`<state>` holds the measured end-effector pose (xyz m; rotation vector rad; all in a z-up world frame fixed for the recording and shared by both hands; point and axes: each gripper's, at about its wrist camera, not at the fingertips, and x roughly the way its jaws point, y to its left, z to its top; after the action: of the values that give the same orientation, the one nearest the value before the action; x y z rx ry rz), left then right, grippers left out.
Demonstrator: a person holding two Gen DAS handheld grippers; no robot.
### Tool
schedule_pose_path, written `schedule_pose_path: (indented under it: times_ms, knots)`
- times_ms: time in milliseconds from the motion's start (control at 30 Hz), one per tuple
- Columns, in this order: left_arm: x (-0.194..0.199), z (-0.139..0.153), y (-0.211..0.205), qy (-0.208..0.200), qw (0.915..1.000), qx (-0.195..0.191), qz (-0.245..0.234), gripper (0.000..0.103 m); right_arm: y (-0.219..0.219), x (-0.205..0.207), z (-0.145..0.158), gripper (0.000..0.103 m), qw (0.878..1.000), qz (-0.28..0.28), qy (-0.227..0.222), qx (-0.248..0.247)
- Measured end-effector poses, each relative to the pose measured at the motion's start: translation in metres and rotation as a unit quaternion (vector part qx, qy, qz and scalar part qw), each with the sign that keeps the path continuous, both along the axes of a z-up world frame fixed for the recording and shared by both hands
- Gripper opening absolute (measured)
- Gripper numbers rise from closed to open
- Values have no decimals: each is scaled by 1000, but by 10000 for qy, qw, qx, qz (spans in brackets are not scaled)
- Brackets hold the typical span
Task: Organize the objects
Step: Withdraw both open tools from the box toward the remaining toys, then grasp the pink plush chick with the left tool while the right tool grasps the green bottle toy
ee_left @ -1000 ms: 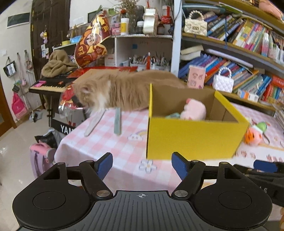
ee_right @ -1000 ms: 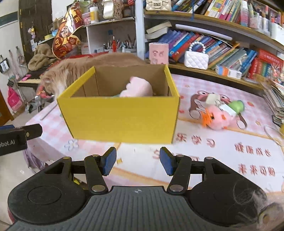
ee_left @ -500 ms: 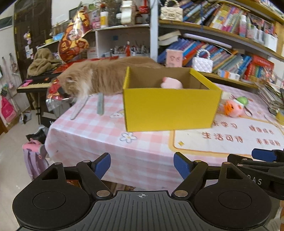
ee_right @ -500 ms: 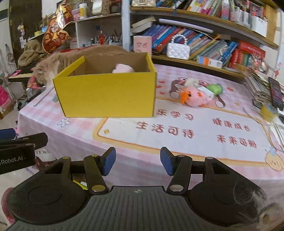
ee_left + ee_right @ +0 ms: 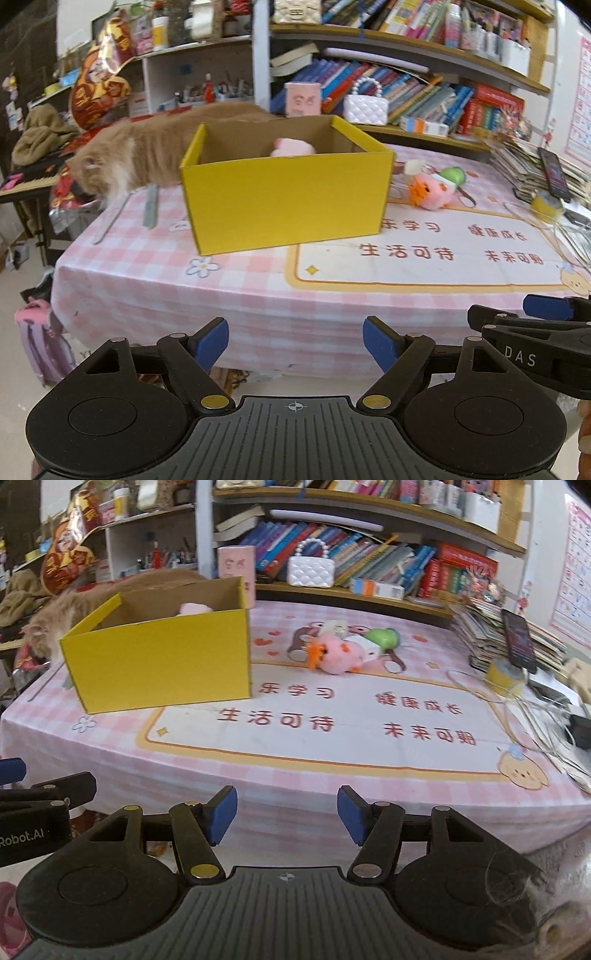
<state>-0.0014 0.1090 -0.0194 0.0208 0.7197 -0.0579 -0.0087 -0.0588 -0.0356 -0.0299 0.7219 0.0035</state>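
Both your left gripper (image 5: 294, 345) and right gripper (image 5: 287, 820) hang empty, jaws just widening; the cat (image 5: 140, 155) behind the yellow box (image 5: 284, 192) may bat the pink plush (image 5: 338, 655), perhaps mid-reach.

Pink plush (image 5: 334, 657) beside yellow box (image 5: 162, 664)

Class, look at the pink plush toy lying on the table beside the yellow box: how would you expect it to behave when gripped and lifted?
The pink plush toy looks fuzzy and stuffed, so it would probably squash under the pads and weigh little. Its rounded body lies slumped, so it seems unlikely to roll. The loop beside it may dangle when lifted.
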Motion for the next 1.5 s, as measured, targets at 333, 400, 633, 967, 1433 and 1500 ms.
schedule_pose_path:
  times_ms: [333, 400, 633, 967, 1433, 1500]
  knots:
    - [13, -2, -29, 20, 9988, 55, -479, 84, -26, -1, -1, 61, 9988, -495, 16, 0]
    - [17, -2, -34, 10, 9985, 70, -546, 84, -32, 2, -1, 62, 9983, -583, 29, 14]
    - [38, -1, -53, -1, 9980, 94, -627, 85, -53, 19, -2, 63, 9971, -759, 59, 26]
    - [78, -9, -100, 214, 9962, 62, -842, 85, -95, 52, -9, 64, 9957, -898, 243, -30]
    - [138, -11, -162, 308, 9957, 103, -873, 85, -157, 117, -9, 64, 9950, -942, 312, 87]
    - [145, -10, -169, 306, 9961, 101, -821, 85, -163, 126, -8, 64, 9956, -884, 306, 83]
